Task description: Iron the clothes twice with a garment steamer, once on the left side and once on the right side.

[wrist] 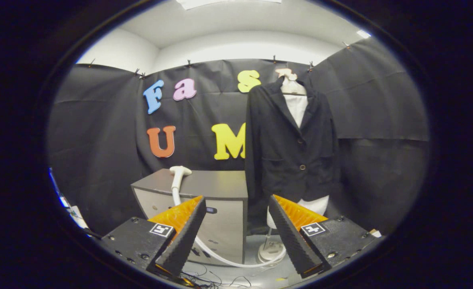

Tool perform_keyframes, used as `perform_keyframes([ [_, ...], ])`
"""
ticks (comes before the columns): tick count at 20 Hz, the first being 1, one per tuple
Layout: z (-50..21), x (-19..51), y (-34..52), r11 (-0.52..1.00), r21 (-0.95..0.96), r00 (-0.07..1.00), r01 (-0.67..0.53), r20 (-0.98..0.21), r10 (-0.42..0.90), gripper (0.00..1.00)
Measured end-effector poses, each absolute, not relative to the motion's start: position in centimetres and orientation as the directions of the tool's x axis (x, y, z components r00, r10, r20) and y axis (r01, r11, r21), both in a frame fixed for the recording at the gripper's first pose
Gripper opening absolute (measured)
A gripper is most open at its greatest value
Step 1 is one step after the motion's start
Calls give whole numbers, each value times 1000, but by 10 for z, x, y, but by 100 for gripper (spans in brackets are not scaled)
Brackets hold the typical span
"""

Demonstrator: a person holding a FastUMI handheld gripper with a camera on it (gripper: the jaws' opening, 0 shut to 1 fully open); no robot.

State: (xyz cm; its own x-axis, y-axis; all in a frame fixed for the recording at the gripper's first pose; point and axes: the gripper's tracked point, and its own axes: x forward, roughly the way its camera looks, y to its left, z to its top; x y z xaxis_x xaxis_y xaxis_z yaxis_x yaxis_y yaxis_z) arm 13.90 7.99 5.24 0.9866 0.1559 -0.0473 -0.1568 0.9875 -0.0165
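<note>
Cabinet (204,200) between hand-held gripper (236,216) and jacket (290,148)

Gripper view rides low on the gripper (236,208), looking level and forward along its two spread fingers (184,237) into the booth. Well back from the scene: grey cabinet (220,208) far left, black jacket (290,148) on a mannequin stand far right, ceiling above.
</note>
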Motion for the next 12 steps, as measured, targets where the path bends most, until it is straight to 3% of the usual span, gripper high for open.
perform_keyframes([
  [12,40,314,256,895,-78,886,-439,-205,416,100],
])
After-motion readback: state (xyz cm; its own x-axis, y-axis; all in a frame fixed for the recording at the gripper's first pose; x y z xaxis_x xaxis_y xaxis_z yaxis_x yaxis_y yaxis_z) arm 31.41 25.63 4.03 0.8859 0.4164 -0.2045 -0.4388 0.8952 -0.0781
